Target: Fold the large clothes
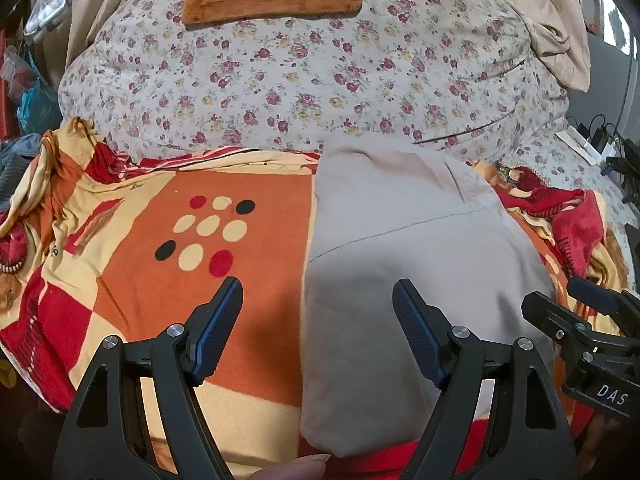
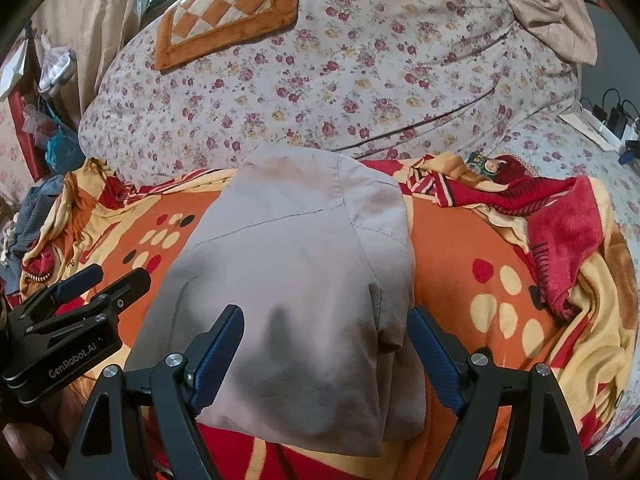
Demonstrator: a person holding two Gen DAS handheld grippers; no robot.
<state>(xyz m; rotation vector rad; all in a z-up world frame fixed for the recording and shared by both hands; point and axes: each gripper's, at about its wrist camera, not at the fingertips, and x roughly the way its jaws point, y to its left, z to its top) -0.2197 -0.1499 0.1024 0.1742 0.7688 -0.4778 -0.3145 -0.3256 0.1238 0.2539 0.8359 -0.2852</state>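
- Garment, pale grey-beige cotton, large: lying folded into a compact stack on the orange, red and cream patterned blanket covering the bed, in front of the floral quilt.
- Left tool: hovering spread, straddling the garment's left edge, pinching nothing.
- Right tool: hovering spread above the stack, empty.
- Progress: folding is looking nearly complete; possibly only a final fold or tidying is remaining.

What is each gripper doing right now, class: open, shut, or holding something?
Left gripper: open, holding nothing.
Right gripper: open above the folded beige garment, not gripping it.
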